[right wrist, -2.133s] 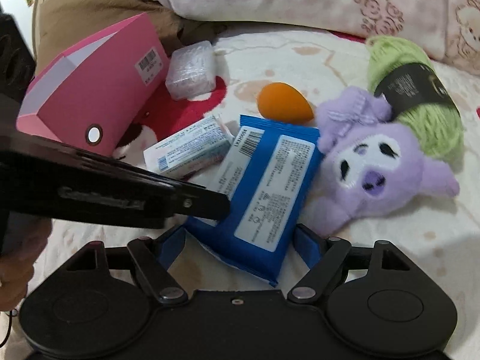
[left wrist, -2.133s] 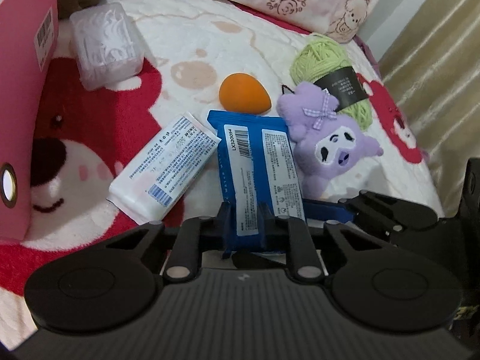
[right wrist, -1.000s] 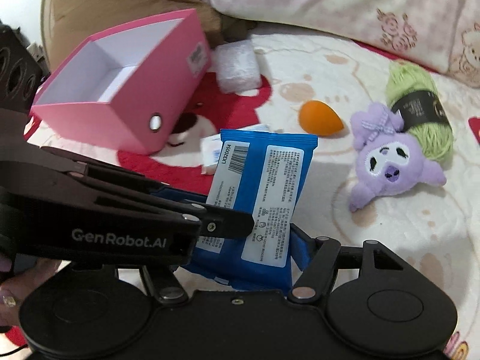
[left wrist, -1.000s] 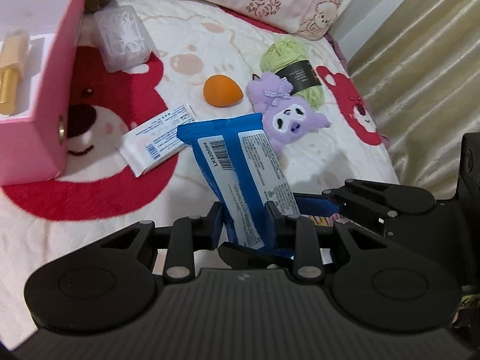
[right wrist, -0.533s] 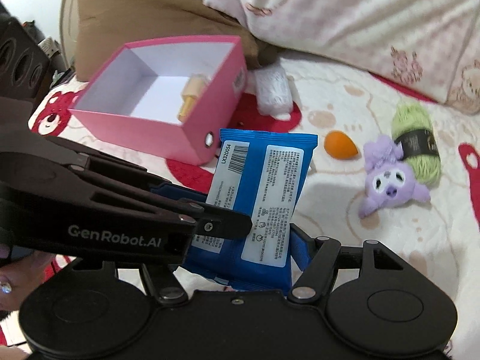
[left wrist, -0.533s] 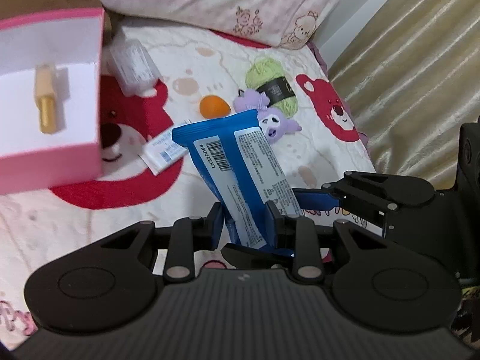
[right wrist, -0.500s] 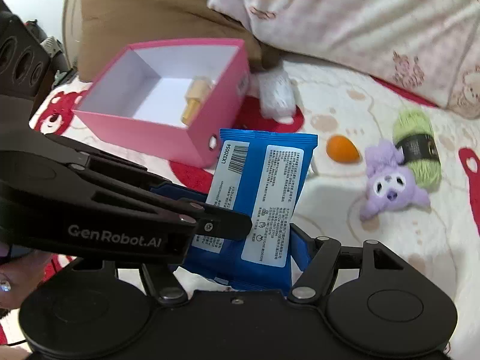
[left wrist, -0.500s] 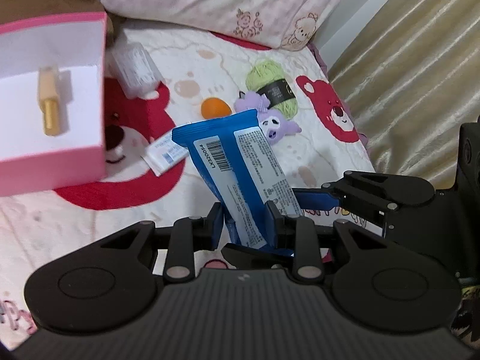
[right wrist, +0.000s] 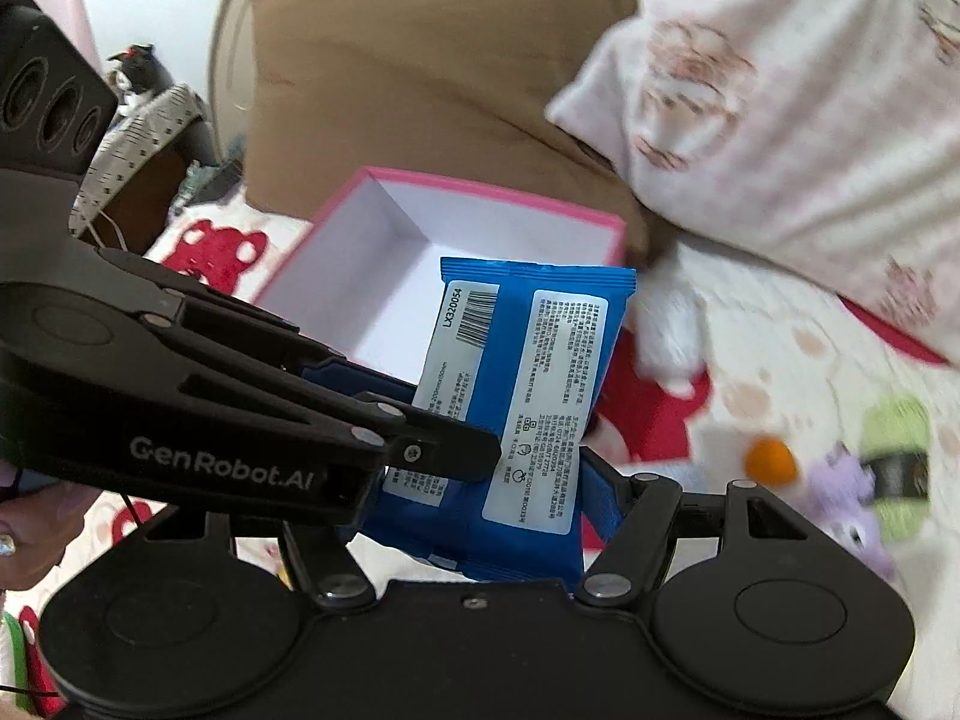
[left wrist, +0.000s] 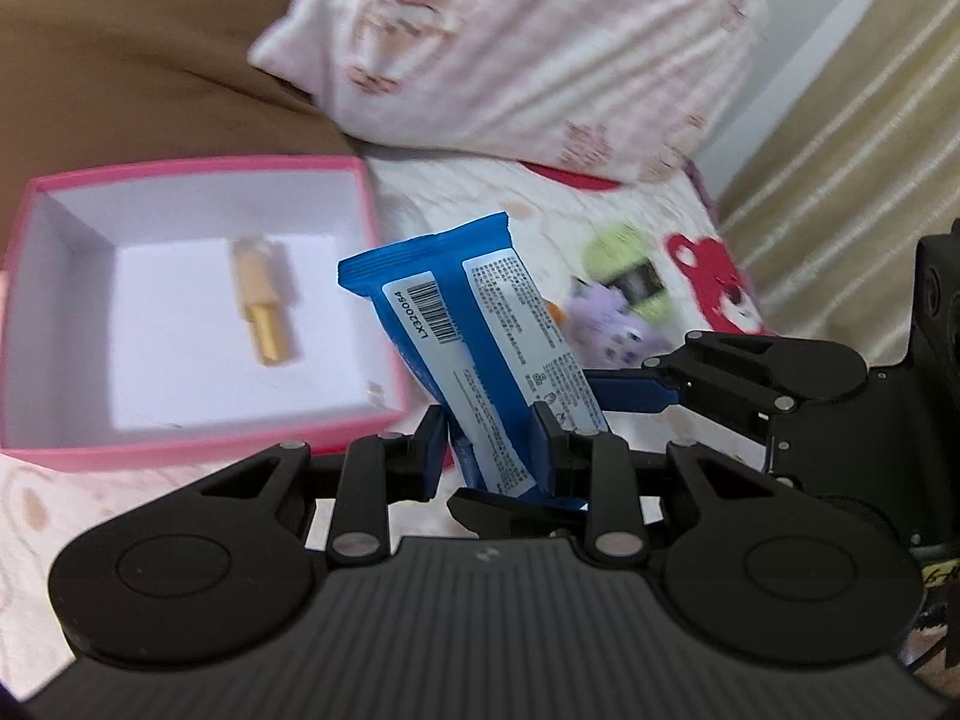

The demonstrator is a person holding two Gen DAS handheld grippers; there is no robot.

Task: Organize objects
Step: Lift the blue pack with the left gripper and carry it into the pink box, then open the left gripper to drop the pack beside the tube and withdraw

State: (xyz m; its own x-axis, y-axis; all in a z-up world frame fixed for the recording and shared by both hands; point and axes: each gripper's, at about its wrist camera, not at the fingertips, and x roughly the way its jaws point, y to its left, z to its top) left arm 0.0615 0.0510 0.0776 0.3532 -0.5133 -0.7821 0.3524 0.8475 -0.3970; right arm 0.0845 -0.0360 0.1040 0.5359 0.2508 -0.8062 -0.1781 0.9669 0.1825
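Left gripper jaws clamped on the blue plastic wipes packet. Right gripper jaws clamped likewise. Open pink cardboard box just beside.

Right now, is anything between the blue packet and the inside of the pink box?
Nothing shows between them. In the left wrist view the blue packet, clamped by both tongs, hangs beside the pink box, which holds only a gold tube.

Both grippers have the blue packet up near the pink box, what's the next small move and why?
Probably carry the blue packet a little further left over the pink box opening. Both the left gripper and the right gripper grip it, and it hangs beside the box's right wall.
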